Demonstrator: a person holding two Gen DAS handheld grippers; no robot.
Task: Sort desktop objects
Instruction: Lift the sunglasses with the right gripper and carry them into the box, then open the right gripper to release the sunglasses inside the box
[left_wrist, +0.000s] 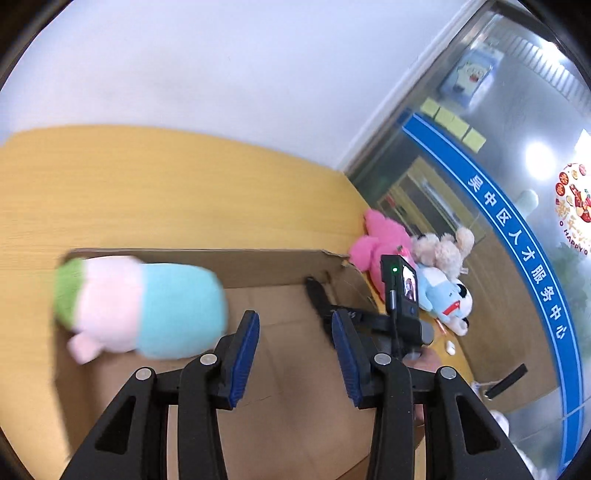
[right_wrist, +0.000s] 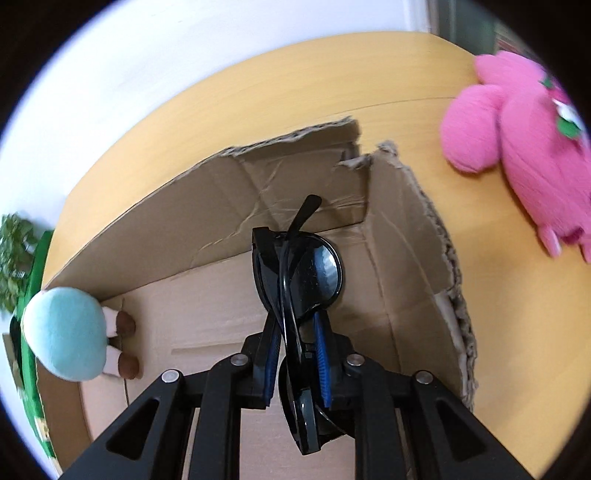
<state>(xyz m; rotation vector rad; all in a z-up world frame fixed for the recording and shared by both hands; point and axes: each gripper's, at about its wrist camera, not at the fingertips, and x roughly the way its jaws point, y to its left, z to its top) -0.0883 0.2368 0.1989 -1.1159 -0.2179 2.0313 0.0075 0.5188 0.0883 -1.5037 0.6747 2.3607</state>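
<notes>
From the left wrist, the left gripper (left_wrist: 295, 343) stands partly open with nothing between its blue pads. The pastel plush (left_wrist: 140, 306), green, pink and pale blue, lies at nine o'clock of the fingers, blurred, against the far wall of the cardboard box (left_wrist: 258, 266). At two o'clock the right gripper (left_wrist: 321, 295) reaches into the box, and beyond it a pink plush (left_wrist: 380, 243), a beige bear (left_wrist: 443, 247) and a blue-and-white dog (left_wrist: 447, 299) wait on the wooden table (left_wrist: 147, 184). The risk here is a clash of the two tools over the same box.

From the right wrist, the right gripper (right_wrist: 297, 354) is nearly closed on folded black sunglasses (right_wrist: 303, 273), pinched by the frame, one temple arm sticking up toward twelve o'clock. They hang over the box floor. The hold is narrow and off-centre, so the glasses could twist or slip, and a drop might scratch a lens. The torn box corner (right_wrist: 365, 155) at one o'clock could snag the loose arm.
</notes>
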